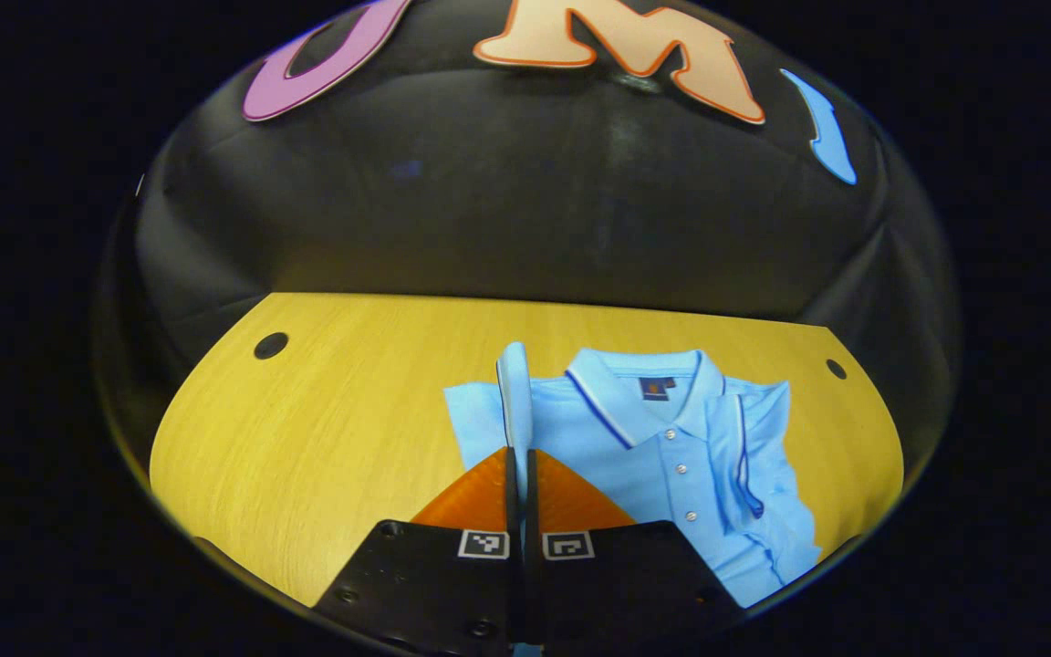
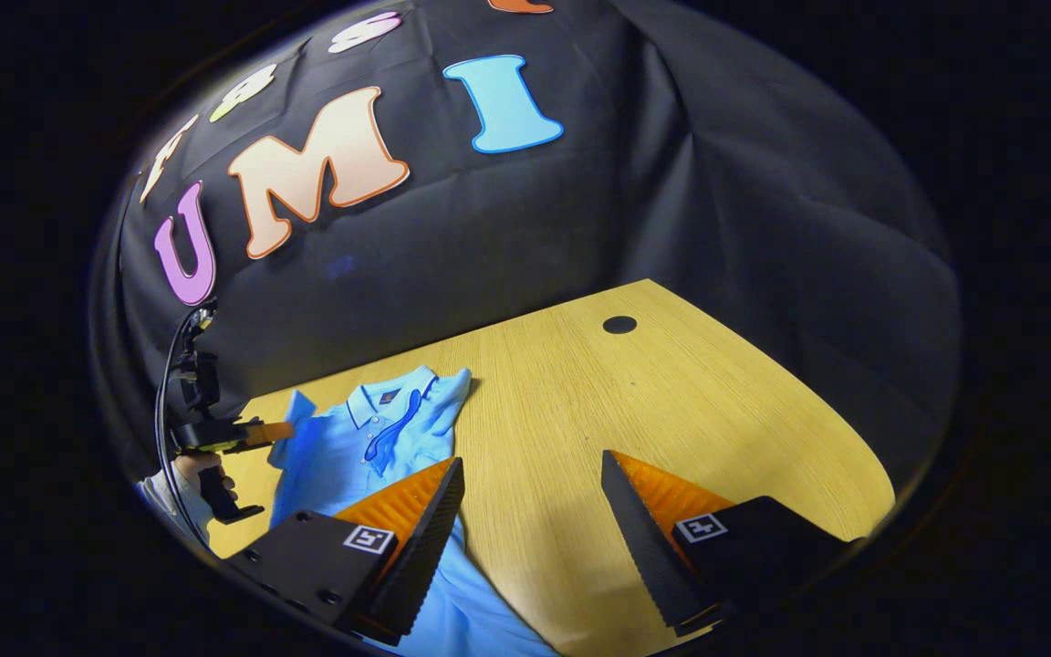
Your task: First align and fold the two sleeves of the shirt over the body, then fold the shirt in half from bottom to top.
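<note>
Left gripper: fingers clenched on a raised fold of the shirt's sleeve, edge-on above the fingertips. Right gripper: fingers spread wide, grasping nothing, above bare wooden table. Light blue polo shirt: flat on the table, long axis running near to far, collar at the far end, one sleeve folded across the body.

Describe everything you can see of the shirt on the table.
The shirt is a light blue polo of soft knit, with a dark-striped collar, a buttoned white-button placket and a small dark neck label. It lies face up on the wooden table. One sleeve is already folded over the body; the other is pinched and lifted by the left gripper. The right gripper is open above the table beside the hem.
</note>
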`<state>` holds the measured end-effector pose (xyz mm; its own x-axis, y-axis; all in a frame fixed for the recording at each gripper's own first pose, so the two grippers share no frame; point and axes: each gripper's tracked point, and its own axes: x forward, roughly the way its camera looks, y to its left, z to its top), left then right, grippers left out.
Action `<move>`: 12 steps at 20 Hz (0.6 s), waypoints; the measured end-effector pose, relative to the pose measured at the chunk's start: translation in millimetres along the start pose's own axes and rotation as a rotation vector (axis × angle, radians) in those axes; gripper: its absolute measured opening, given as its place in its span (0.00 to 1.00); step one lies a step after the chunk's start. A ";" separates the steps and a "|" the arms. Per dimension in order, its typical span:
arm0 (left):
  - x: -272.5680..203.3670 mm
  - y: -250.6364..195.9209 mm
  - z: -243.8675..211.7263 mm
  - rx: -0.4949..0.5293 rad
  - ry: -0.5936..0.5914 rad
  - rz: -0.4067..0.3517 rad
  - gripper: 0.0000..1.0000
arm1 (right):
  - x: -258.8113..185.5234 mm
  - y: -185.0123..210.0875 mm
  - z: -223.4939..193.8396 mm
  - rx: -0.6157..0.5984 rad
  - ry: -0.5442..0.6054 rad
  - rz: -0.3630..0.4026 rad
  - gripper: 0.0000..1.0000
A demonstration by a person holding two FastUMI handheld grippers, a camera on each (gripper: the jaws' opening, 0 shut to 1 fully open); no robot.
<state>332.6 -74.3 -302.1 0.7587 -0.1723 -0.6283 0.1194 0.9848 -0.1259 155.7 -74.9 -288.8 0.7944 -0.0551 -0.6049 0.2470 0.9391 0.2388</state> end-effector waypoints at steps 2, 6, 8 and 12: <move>5.6 -20.2 -6.4 0.005 0.026 -0.025 0.00 | -0.4 -1.9 -2.6 0.006 0.007 -0.003 0.96; 16.7 -50.0 -24.2 -0.010 0.067 -0.068 0.00 | 1.9 0.7 -9.3 0.012 0.027 -0.001 0.96; 20.5 -49.7 -28.3 -0.013 0.070 -0.068 0.00 | 3.6 8.7 -11.6 0.015 0.033 0.010 0.96; -13.2 -56.6 -15.3 -0.074 0.023 -0.131 0.68 | 2.6 21.4 -16.8 -0.004 0.047 0.042 0.97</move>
<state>306.0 -128.1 -298.4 0.7247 -0.3007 -0.6200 0.1687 0.9498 -0.2635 153.8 -49.2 -298.0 0.7773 0.0005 -0.6291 0.2114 0.9417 0.2619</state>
